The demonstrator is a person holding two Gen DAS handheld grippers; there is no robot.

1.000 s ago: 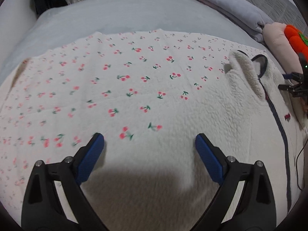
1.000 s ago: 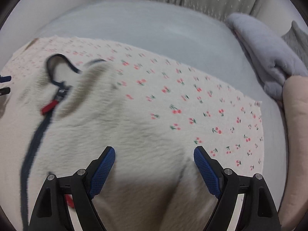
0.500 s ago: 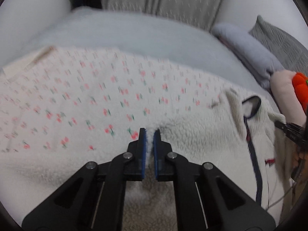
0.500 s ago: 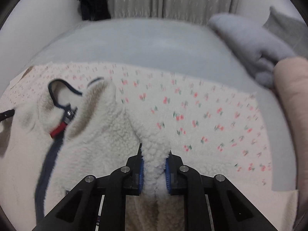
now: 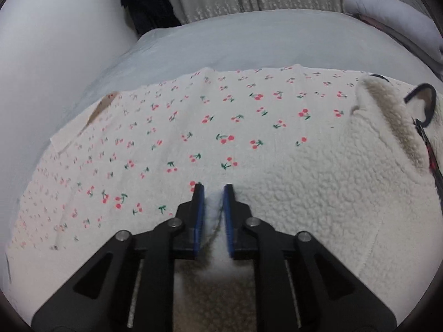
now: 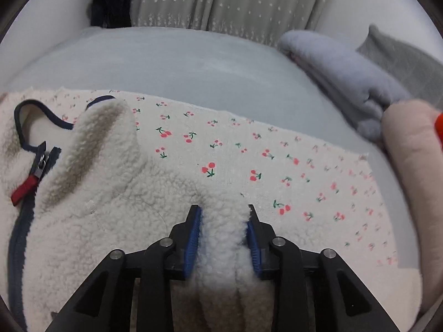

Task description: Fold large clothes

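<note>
My fleece (image 6: pixel 116 207) runs off both frames below. My left gripper (image 5: pixel 213 191) and right gripper (image 6: pixel 223 210), jaws opening, each pinch a fleece fold.

The left gripper (image 5: pixel 213 191), black-framed with ribbed blue pads on its two fingers, points forward and steeply down, its jaws a narrow way apart and opening, with a thin ridge of the cream fleece jacket (image 5: pixel 318 193) standing between the pads. The right gripper (image 6: pixel 224 211), of the same black frame and blue pads, tilts down likewise; its jaws stand wider and are opening too, a thick fold of the same fleece filling the gap and pressing against both pads. No hand or sleeve shows in either wrist view.
</note>
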